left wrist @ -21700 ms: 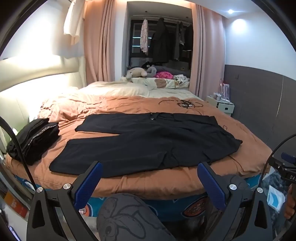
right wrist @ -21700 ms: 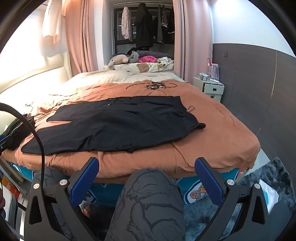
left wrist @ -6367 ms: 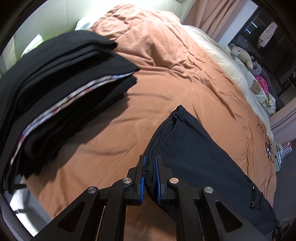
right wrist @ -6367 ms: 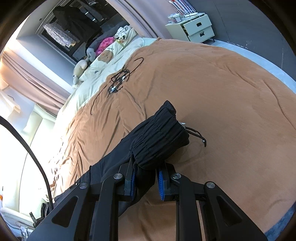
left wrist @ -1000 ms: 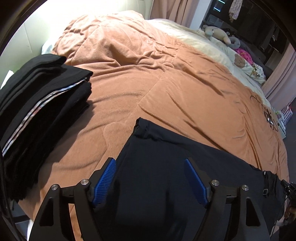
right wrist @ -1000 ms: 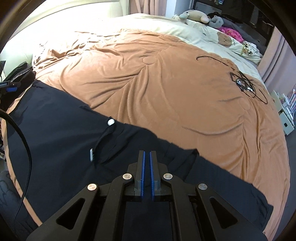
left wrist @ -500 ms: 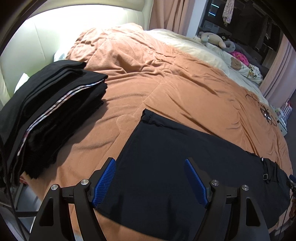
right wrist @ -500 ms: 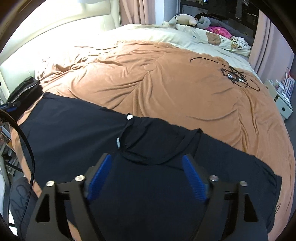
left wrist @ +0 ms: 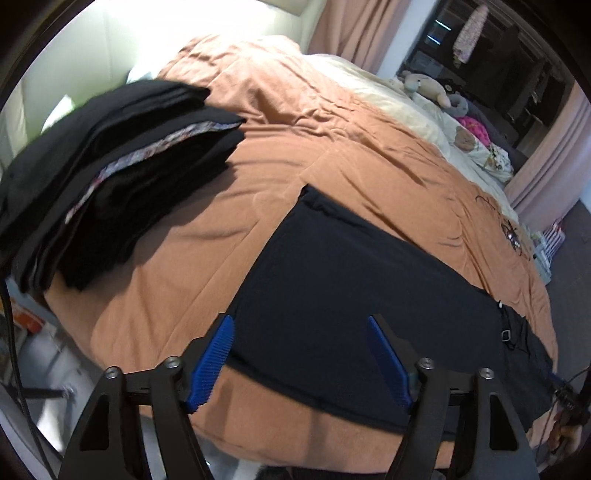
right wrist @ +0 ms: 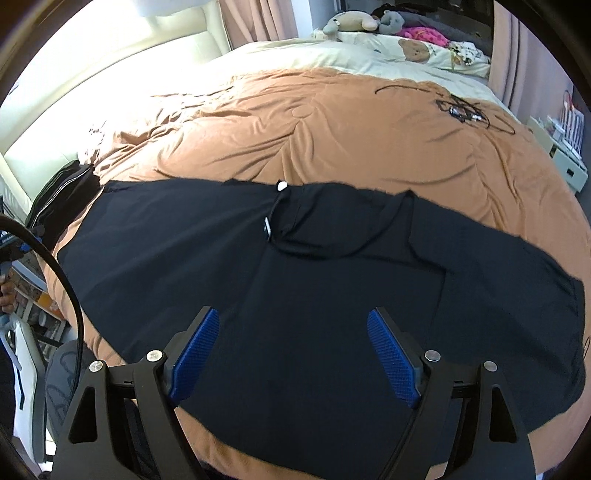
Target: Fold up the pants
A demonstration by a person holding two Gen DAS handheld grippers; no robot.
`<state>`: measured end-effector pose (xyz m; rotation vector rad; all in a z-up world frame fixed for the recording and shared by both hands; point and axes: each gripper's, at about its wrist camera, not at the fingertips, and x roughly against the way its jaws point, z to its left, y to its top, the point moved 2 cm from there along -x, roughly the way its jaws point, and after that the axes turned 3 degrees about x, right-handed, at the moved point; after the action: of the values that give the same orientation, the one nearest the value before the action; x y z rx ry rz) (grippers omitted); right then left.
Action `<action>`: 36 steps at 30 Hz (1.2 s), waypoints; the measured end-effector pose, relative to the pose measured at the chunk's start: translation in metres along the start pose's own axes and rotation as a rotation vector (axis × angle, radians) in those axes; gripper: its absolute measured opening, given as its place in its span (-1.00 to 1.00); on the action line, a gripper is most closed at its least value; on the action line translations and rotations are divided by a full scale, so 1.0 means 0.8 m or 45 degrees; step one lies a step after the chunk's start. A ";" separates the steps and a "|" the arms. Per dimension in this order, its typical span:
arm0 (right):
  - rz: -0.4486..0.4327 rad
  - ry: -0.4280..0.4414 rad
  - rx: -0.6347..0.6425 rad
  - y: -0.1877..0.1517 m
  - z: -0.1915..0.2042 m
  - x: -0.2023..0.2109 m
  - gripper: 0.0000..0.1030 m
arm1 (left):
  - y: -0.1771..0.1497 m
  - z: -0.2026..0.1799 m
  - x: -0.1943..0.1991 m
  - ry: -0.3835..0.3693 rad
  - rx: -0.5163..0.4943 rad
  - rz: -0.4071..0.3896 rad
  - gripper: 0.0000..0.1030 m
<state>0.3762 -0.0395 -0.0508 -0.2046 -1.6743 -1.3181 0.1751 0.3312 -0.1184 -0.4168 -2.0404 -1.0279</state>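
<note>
Black pants [left wrist: 362, 291] lie flat on the orange bedspread [left wrist: 332, 147], folded lengthwise into one long strip near the bed's front edge. In the right wrist view the pants [right wrist: 295, 280] span the frame, with a white button [right wrist: 282, 185] and a pocket seam at the far edge. My left gripper [left wrist: 301, 356] is open and empty above the leg end. My right gripper [right wrist: 293, 352] is open and empty above the waist half.
A stack of folded dark clothes [left wrist: 110, 162] sits at the bed's left corner. Black hangers [right wrist: 461, 107] lie on the far side of the bedspread. Pillows and soft toys [right wrist: 369, 22] are at the far end. A white nightstand [right wrist: 565, 162] stands on the right.
My right gripper was shut a second ago and is now open. Both grippers have pulled back and up from the pants, which stay flat on the bed.
</note>
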 end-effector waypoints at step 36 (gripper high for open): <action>0.179 0.080 -0.115 -0.037 0.016 -0.072 0.59 | -0.039 0.069 -0.053 0.048 0.309 0.093 -0.88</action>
<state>0.3802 -0.0175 -0.1127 -0.3251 -1.5213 -1.2822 0.1552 0.3579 -0.1873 -0.3388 -2.0695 -0.7282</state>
